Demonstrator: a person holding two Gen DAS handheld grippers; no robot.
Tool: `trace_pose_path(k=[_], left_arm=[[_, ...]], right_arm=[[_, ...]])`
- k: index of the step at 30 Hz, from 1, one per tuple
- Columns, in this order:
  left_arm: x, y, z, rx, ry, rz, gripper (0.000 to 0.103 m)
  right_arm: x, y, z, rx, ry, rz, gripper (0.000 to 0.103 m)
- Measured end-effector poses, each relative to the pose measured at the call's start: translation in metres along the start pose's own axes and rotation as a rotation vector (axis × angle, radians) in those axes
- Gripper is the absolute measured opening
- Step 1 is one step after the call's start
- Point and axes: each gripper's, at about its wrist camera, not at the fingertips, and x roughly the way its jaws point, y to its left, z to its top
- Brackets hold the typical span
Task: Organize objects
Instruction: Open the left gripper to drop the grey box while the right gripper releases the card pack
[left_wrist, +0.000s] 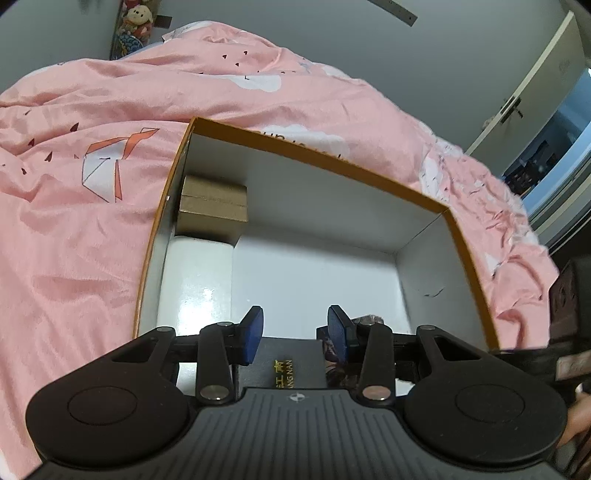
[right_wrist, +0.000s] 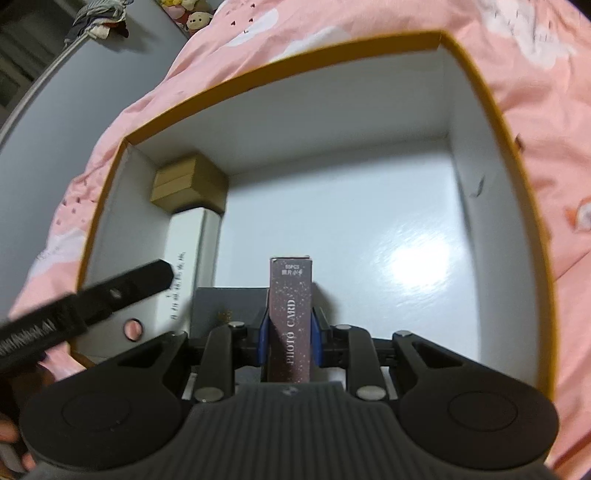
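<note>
Soft, even indoor light fills both views, dim toward the room's edges. Overhead light leaves a white glare patch on the glossy floor of the open box (right_wrist: 417, 254), right of centre in the right wrist view, and a smaller sheen on the white carton (left_wrist: 199, 291) at lower left of the left wrist view. The brown carton (left_wrist: 212, 203) casts a faint shadow. Fisheye distortion bows the box rim and darkens the frame corners. Motion blur smears the pink bedding (left_wrist: 74, 221) and the black arm (right_wrist: 92, 299) at left.
</note>
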Motion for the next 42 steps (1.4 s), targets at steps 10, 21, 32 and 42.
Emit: trace_pose_path(k=[10,21,32,42], left_arm=[[0.006,-0.009,-0.01,0.081,0.005,0.057,0.046],[0.008,-0.016,-0.018,0.127,0.015,0.11,0.045],[0.01,-0.016,-0.018,0.136,0.021,0.122,0.045],[0.005,-0.02,-0.019,0.148,-0.007,0.122,0.045]], right_arm=[[0.011,-0.012,0.012,0.021,0.092,-0.025,0.028],[0.024,0.0,0.009,-0.146,0.147,-0.216,0.05],[0.032,0.014,0.005,-0.188,0.15,-0.182,0.036],[0.033,0.022,0.0,-0.289,0.135,-0.179,0.042]])
